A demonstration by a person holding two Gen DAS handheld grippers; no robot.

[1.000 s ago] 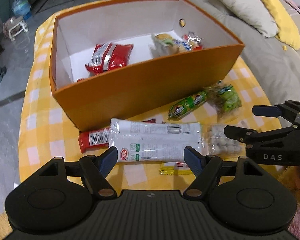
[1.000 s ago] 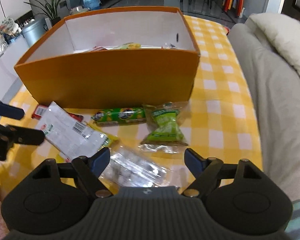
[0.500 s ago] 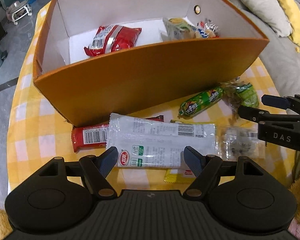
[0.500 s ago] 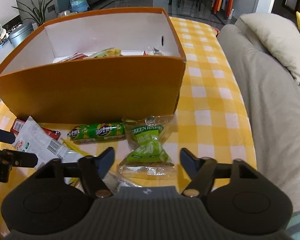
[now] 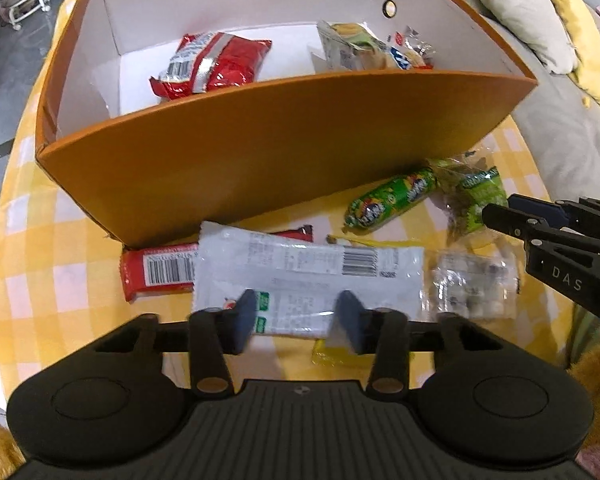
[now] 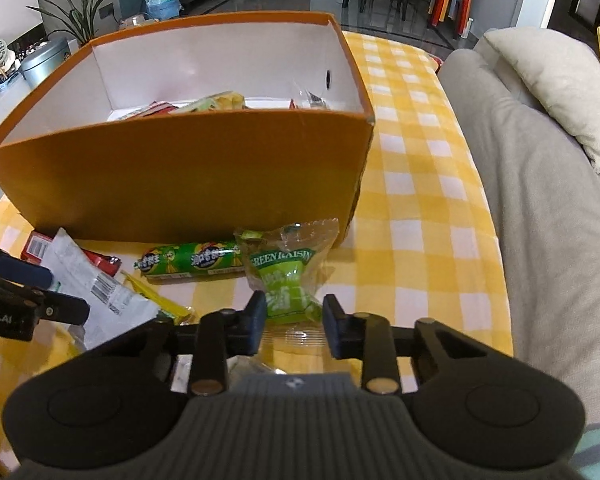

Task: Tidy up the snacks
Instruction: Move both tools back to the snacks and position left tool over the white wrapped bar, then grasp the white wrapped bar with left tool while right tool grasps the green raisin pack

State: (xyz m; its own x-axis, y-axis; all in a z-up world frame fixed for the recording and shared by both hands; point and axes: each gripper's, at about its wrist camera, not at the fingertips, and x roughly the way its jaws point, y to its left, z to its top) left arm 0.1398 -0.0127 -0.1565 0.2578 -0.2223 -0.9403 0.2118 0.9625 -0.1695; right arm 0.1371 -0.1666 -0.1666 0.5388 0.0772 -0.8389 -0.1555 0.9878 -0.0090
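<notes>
snacks lie scattered on a yellow-and-white checked tablecloth (image 6: 416, 216) in front of a large orange cardboard box with a white inside (image 5: 260, 152), whose tall near wall stands between both grippers and the inside of the box. the left gripper (image 5: 296, 318) points steeply down at a long white plastic packet with a barcode (image 5: 308, 276); its jaws have just been closing and now stand narrow, with the packet's near edge between the blue pads, though whether the pads press on it cannot be told. at 9 o'clock of this packet a red wrapped bar with a barcode (image 5: 156, 272) sticks out from under it, a yellow wrapper (image 5: 332, 354) peeks out at 6 o'clock, and a clear bag of small pale sweets (image 5: 472, 286) lies just beside it at 3 o'clock. the right gripper (image 6: 294, 322) has also just been closing; its jaws are narrow and pinch the lower end of a clear bag of green raisins (image 6: 288, 276), which is squeezed to a waist between the pads. a green sausage-shaped tube snack (image 6: 192, 262) lies touching that bag at its 9 o'clock, close along the foot of the box wall. inside the box rest a red foil snack bag (image 5: 212, 64) at 11 o'clock and a pale green-and-white packet (image 5: 352, 46) with small wrapped sweets at 1 o'clock. a grey sofa with a beige cushion (image 6: 556, 80) runs along the table at 3 o'clock.
</notes>
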